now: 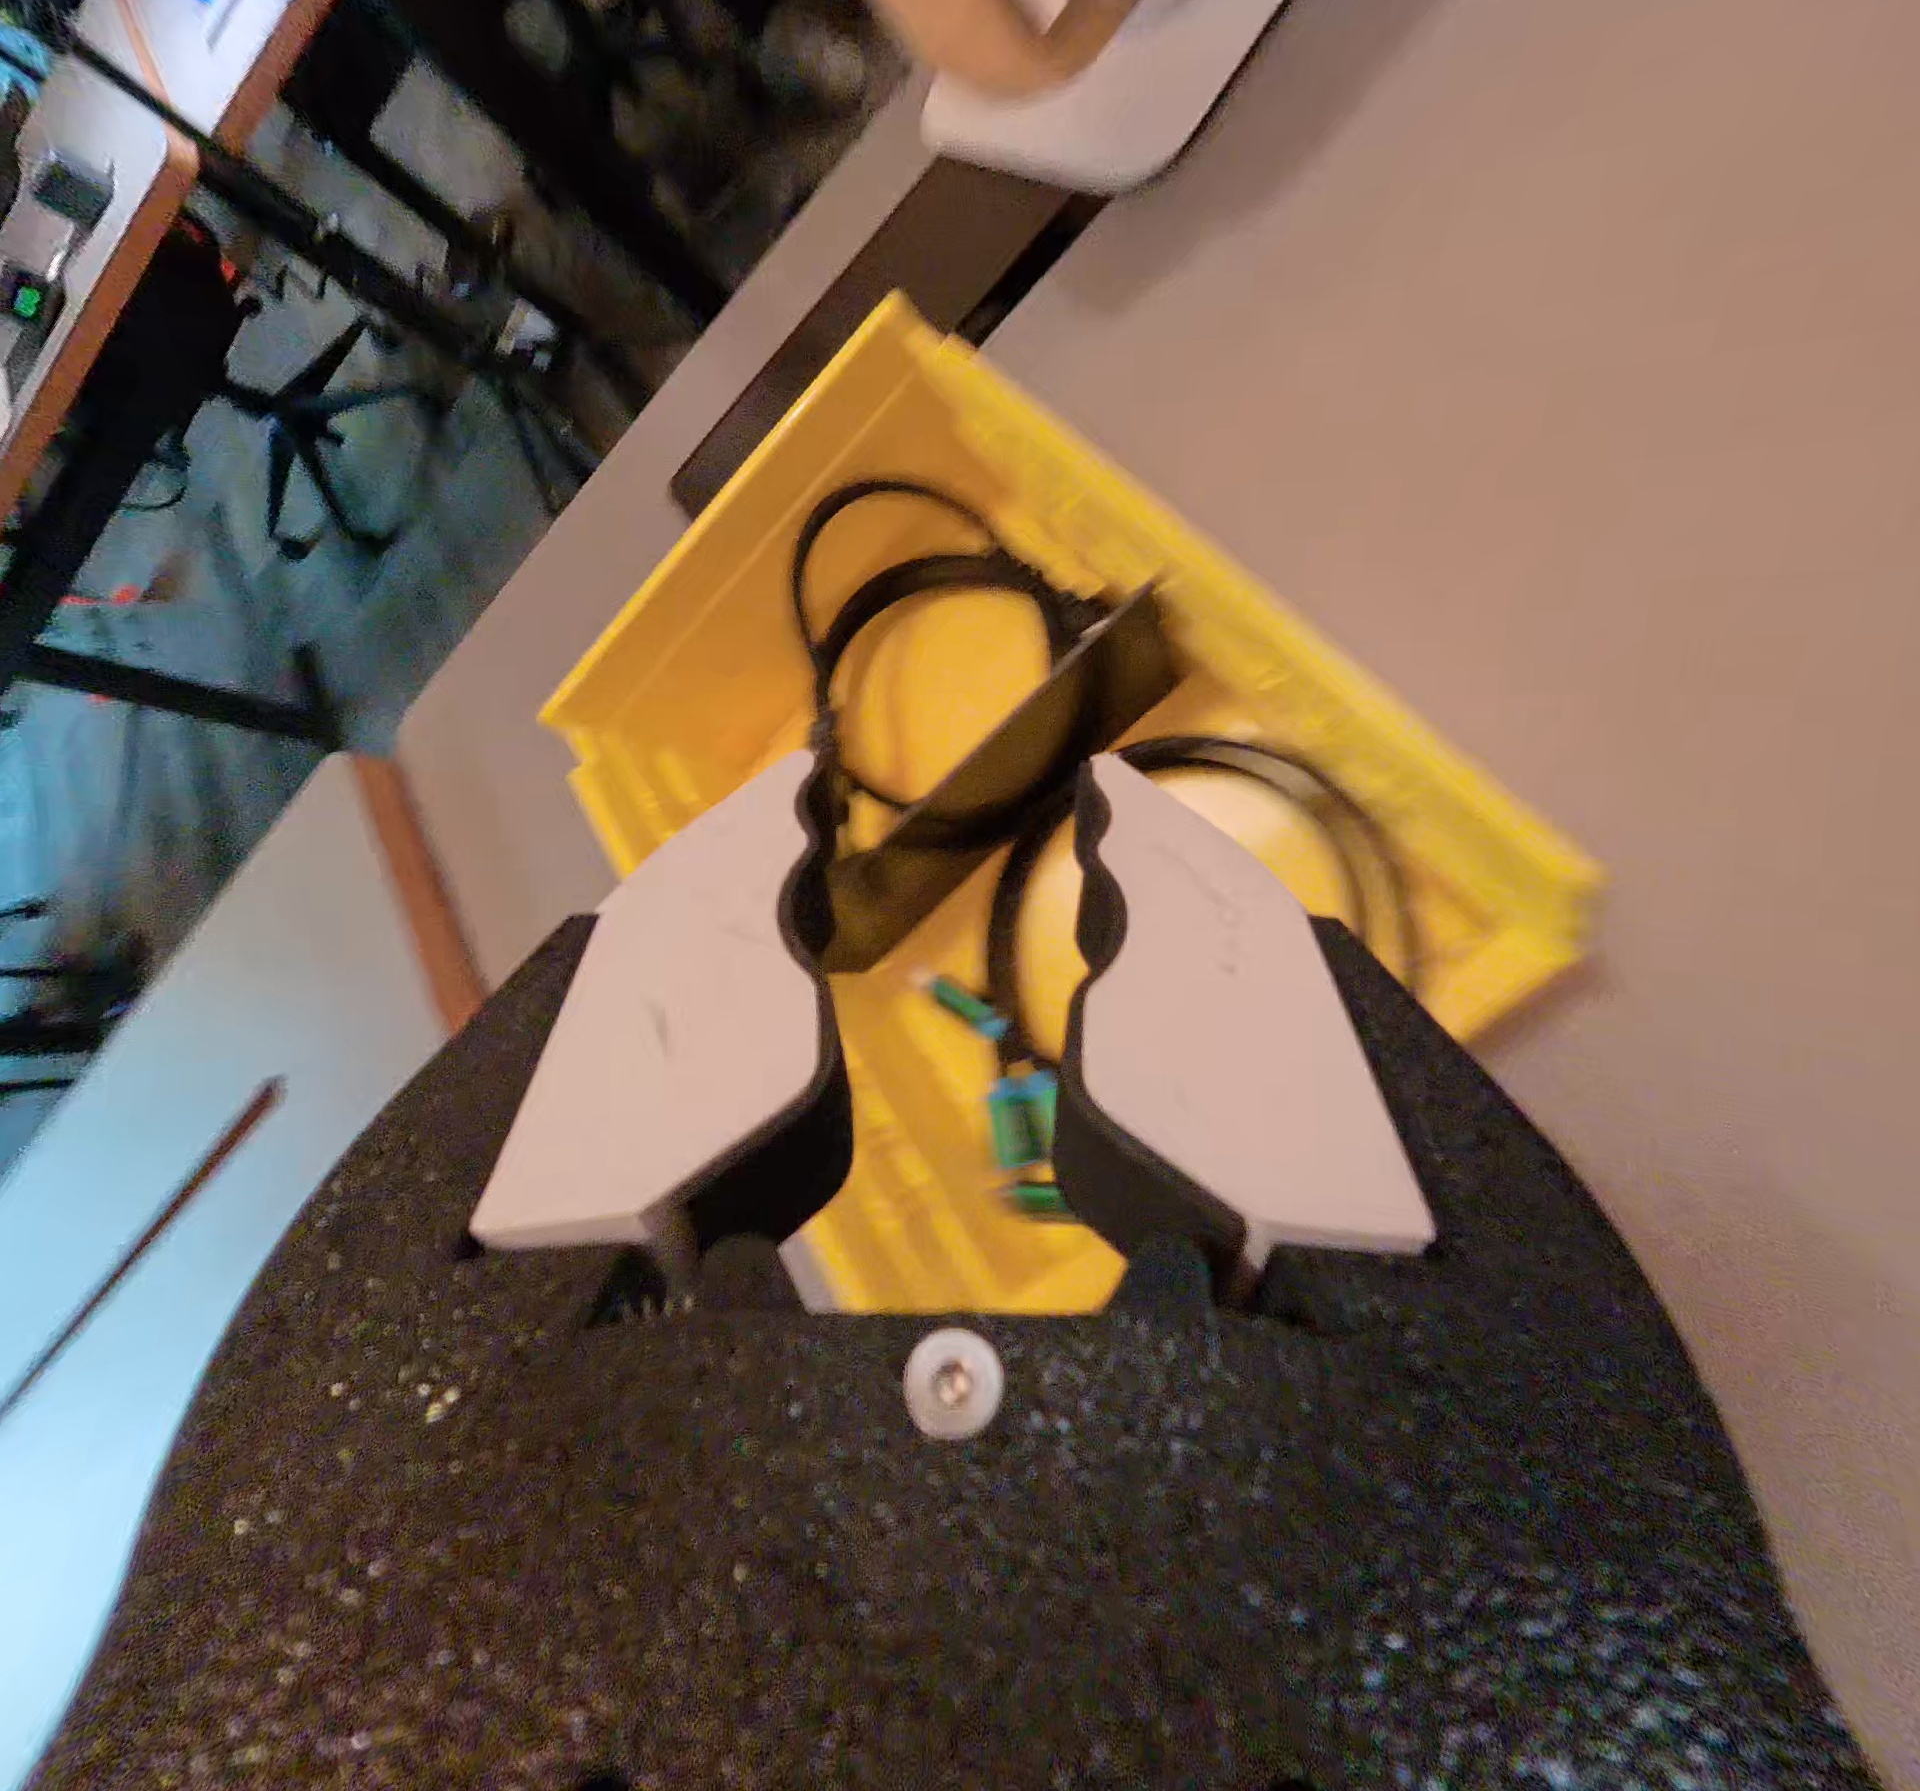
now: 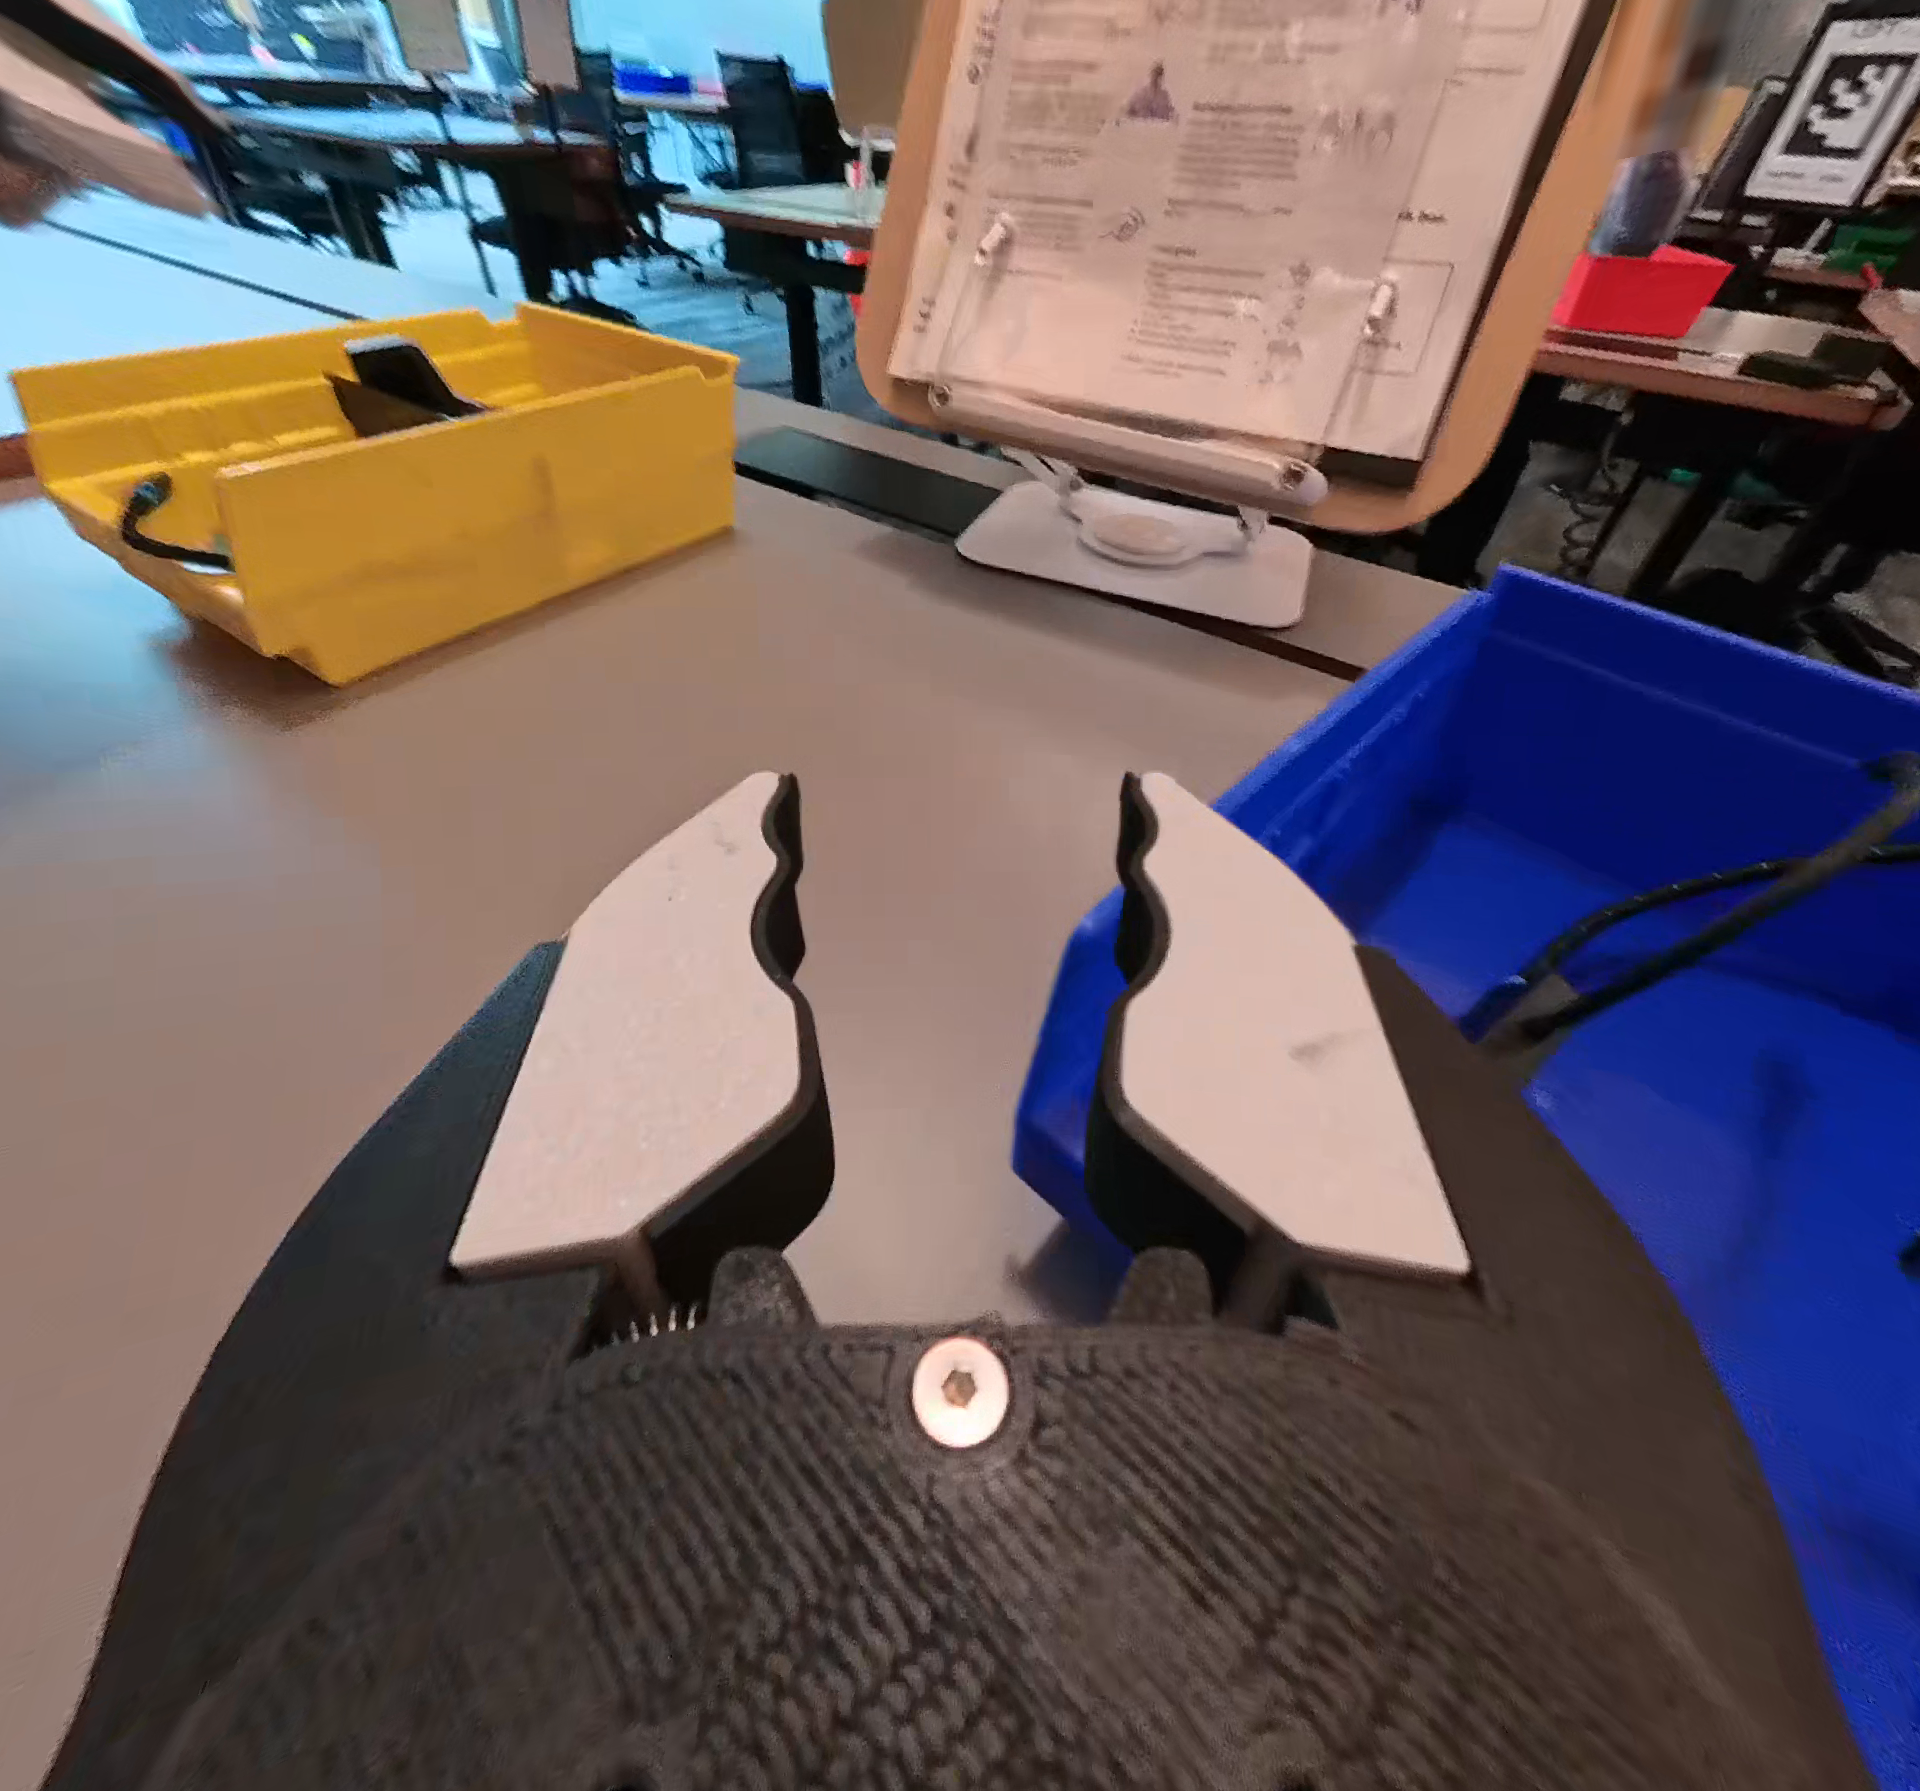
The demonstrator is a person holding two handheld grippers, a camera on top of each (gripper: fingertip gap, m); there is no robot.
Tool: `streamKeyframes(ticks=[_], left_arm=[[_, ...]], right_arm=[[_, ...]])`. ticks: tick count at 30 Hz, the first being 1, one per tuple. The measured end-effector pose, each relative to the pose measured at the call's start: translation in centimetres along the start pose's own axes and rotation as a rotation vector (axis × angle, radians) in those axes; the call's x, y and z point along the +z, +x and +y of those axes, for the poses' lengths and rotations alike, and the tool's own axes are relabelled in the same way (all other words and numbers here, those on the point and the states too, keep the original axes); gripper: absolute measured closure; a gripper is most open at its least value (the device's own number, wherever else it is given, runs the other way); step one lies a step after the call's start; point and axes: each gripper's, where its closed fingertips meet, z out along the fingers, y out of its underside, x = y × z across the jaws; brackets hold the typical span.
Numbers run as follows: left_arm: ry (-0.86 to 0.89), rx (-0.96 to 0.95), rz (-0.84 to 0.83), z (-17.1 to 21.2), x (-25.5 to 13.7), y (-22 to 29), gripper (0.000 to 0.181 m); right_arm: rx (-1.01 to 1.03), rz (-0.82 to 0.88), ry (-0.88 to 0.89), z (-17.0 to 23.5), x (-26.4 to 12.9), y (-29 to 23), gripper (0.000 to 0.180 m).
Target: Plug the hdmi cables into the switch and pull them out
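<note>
Over the yellow bin: we see our left gripper (image 1: 945,785) hanging above the yellow bin (image 1: 727,661), fingers spread, nothing pinched between them.
Yellow bin contents: coiled black hdmi cables (image 1: 914,588) lie either side of a black divider (image 1: 1018,733); small green-tagged pieces (image 1: 1023,1113) sit on the bin floor between our fingers. We cannot tell which item is the switch; this view is blurred.
Left edges: the bin sits near the far edge of the grey table (image 1: 1558,391), one corner close to a dark strip along that edge. Bare tabletop runs wide on the right of the bin.
Right gripper: our right gripper (image 2: 961,791) stands spread over the table, holding and touching nothing that we can see.
Blue bin: the blue bin (image 2: 1351,785) lies just beside our right finger (image 2: 1278,1045), its near corner behind that finger; a black cable (image 2: 1704,889) runs over its right side.
Open room: bare tabletop stretches between the two bins, which lie well apart.
Document stand: a stand (image 2: 1143,546) holding printed sheets rises at the far table edge behind the blue bin.
Writing: the sheets carry text and small figures, too blurred for us to read; a black-and-white marker board (image 2: 1849,110) stands far right.
</note>
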Motion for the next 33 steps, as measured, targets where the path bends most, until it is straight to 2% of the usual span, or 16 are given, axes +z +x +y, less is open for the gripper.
streamKeyframes(ticks=[4,6,9,11,13,14,15,16,17,20,24,30,33], left_arm=[[-0.317,0.106,0.081,4.0,5.4,-4.2,0.130],[-0.447,0.071,0.171,5.1,8.5,-4.4,0.128],[-0.583,0.024,0.228,5.5,13.0,-5.4,0.123],[-0.781,-0.023,0.274,7.7,14.6,-5.9,0.123],[-1.018,-0.007,0.287,10.6,14.6,-6.5,0.121],[-1.109,-0.008,0.317,11.7,14.3,-6.2,0.124],[-1.175,-0.016,0.359,12.3,14.0,-5.6,0.148],[-1.209,0.007,0.349,12.6,14.1,-5.8,0.158],[-1.214,0.035,0.321,12.6,14.3,-6.2,0.158],[-1.144,0.064,0.278,11.0,13.9,-7.4,0.158],[-0.802,-0.011,0.218,4.6,11.6,-9.5,0.158],[-0.258,-0.248,0.264,-6.5,1.6,-10.2,0.159],[-0.009,-0.393,0.432,-11.1,-3.6,-7.5,0.159]], right_arm=[[-0.070,-0.089,-0.008,-0.3,0.3,-1.6,0.121],[-0.092,-0.083,-0.005,-0.5,0.5,-1.7,0.121],[-0.083,-0.220,-0.046,0.4,0.5,-3.8,0.118],[-0.107,-0.250,-0.036,0.3,0.1,-4.3,0.118],[-0.111,-0.256,-0.014,-0.1,-0.3,-4.3,0.118],[-0.106,-0.273,-0.024,0.1,-0.4,-4.4,0.118],[-0.104,-0.286,-0.042,0.5,-0.5,-4.4,0.118],[-0.111,-0.290,-0.057,0.9,-0.5,-4.3,0.120],[-0.126,-0.283,-0.068,1.3,-0.5,-4.2,0.121],[-0.167,-0.261,-0.099,2.1,-0.3,-3.8,0.123],[-0.188,-0.296,-0.068,1.9,-0.4,-4.4,0.124],[-0.097,-0.333,-0.008,0.6,-0.5,-5.2,0.124],[-0.061,-0.363,0.013,-0.4,-0.9,-6.2,0.124]])
